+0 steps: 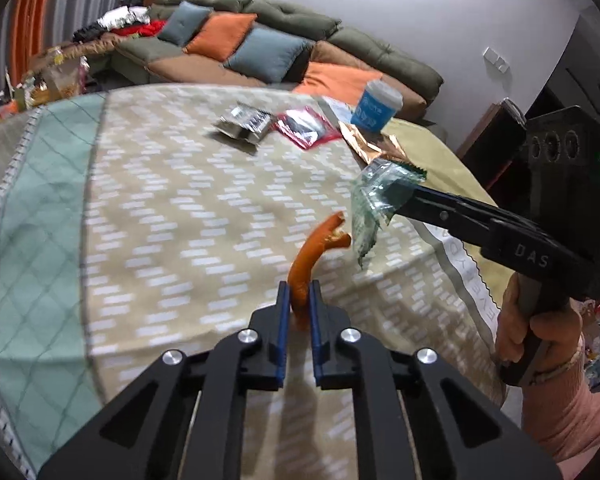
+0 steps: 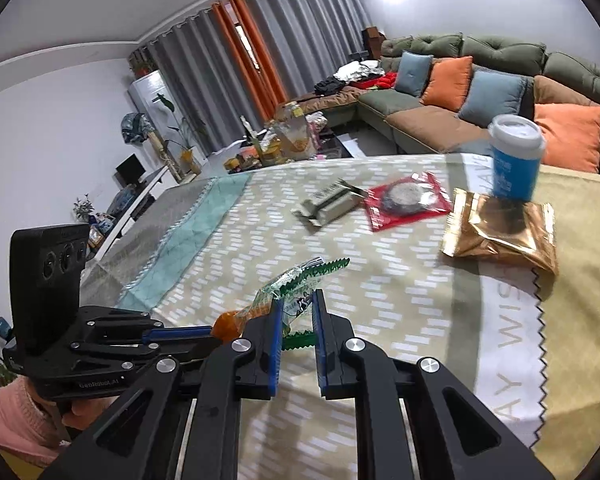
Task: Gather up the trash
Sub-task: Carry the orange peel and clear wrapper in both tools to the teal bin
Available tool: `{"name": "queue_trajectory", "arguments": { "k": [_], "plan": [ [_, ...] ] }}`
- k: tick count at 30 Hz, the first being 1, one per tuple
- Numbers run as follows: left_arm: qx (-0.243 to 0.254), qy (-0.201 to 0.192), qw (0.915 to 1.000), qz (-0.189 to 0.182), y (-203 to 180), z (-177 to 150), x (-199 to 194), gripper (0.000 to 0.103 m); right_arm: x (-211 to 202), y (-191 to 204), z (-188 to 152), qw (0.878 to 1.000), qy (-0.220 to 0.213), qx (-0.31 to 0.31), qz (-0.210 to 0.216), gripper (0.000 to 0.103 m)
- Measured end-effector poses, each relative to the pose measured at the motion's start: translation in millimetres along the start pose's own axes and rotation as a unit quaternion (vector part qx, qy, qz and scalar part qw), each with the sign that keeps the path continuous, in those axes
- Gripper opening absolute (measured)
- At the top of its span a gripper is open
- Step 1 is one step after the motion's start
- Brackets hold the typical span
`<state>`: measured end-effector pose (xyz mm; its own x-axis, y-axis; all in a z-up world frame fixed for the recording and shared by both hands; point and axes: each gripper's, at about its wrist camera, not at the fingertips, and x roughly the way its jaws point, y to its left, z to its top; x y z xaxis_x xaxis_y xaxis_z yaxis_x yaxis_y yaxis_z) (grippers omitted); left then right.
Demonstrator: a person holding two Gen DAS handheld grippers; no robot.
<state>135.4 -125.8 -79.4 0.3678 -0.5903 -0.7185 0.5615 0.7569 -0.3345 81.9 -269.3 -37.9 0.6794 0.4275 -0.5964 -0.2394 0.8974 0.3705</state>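
Most of the table (image 2: 227, 240) under the beige patterned cloth was wide open on the left and in the middle, easy to pass through. The far right side was crowded though: a silver foil wrapper (image 2: 330, 204), a red plastic packet (image 2: 408, 200), a crinkled gold foil bag (image 2: 500, 232) and a blue paper cup with white lid (image 2: 514, 156) sat bunched together, the cup standing tallest.

1. We see a matt woven tablecloth (image 1: 179, 208).
2. The grippers (image 1: 298, 304) are matt black plastic with shiny metal screws.
3. The green wrapper (image 2: 300, 280) is glossy clear film.
4. The gold packet (image 2: 500, 232) looks like crinkled foil.
5. The orange peel (image 1: 312, 256) seems dull, though blurred.
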Motion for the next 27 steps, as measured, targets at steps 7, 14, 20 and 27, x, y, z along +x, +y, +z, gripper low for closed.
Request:
{"name": "queue_trajectory", "arguments": {
  "k": [7, 14, 20, 27],
  "plan": [
    [-0.019, -0.047, 0.9975, 0.05, 22, -25, -57, 0.01, 6, 38, 7, 0.999, -0.007, -0.025, 0.039, 0.014],
    [-0.061, -0.087, 0.9893, 0.1, 59, -52, -115, 0.01, 27, 92, 6, 0.994, 0.007, -0.058, 0.093, 0.014],
    [-0.09, -0.113, 0.9786, 0.146, 85, -76, -159, 0.01, 51, 137, 4, 0.987, 0.024, -0.083, 0.137, 0.014],
    [-0.135, -0.141, 0.9613, 0.194, 117, -99, -203, 0.01, 79, 183, 1, 0.978, 0.047, -0.109, 0.174, 0.014]
  ]
}}
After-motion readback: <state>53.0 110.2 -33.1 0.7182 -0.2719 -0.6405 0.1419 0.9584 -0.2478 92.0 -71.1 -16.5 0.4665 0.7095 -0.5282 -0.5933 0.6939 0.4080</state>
